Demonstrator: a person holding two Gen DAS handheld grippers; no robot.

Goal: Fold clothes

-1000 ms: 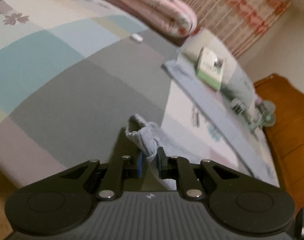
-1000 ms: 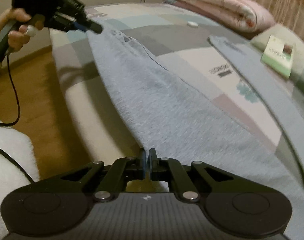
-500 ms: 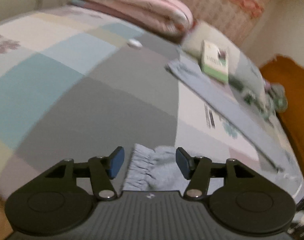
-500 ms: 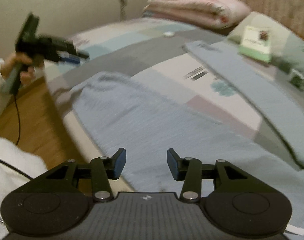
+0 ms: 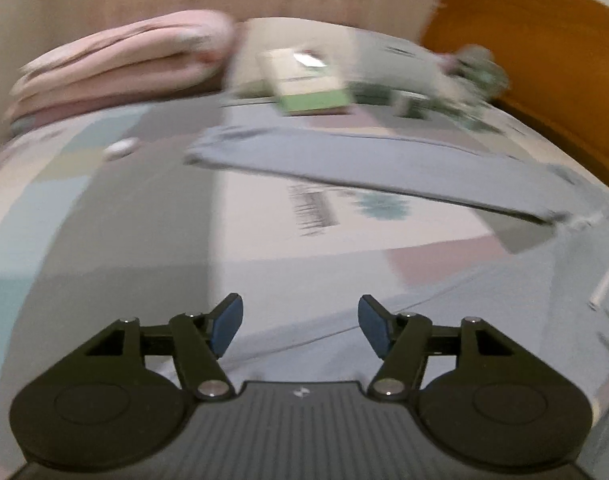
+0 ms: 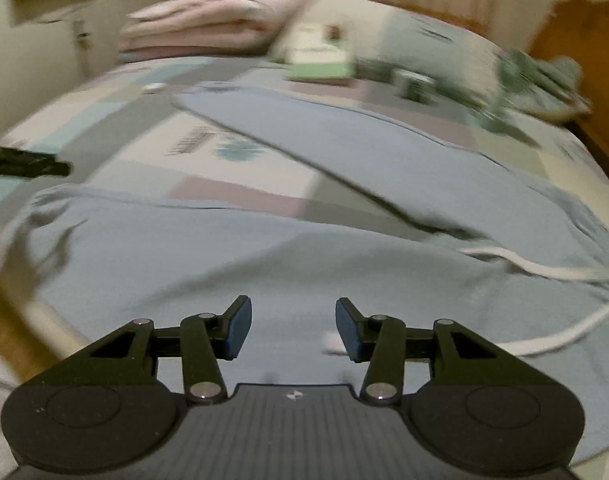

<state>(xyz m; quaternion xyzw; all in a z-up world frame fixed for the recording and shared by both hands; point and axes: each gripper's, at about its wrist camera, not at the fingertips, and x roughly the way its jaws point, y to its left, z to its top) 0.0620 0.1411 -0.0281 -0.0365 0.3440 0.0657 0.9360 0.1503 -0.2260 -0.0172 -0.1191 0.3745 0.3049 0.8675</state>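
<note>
Bed (image 6: pixel 116 136) with a patchwork cover of grey, teal, pink and cream blocks, the landmark for all that follows. Blue-grey trousers (image 6: pixel 304 264) lie spread flat across the near part of the bed, one leg (image 6: pixel 344 136) running diagonally toward the far left, the other along the near edge; a white drawstring (image 6: pixel 544 268) trails over the cloth at the right side of the bed. A folded pink quilt (image 6: pixel 208 20) is stacked at the far left of the bed, a pale pillow beside it. A green-and-white box (image 6: pixel 316 60) rests at the far middle of the bed, just beyond the diagonal leg; both views are motion-blurred there. Right tool (image 6: pixel 292 324): pads apart, nothing between them, poised above the trousers at the near edge. Left tool (image 5: pixel 298 324): jaws opening, nothing between them, above the trouser cloth at the near left of the bed; its dark tip (image 6: pixel 28 166) also shows at the left margin of the right view.
</note>
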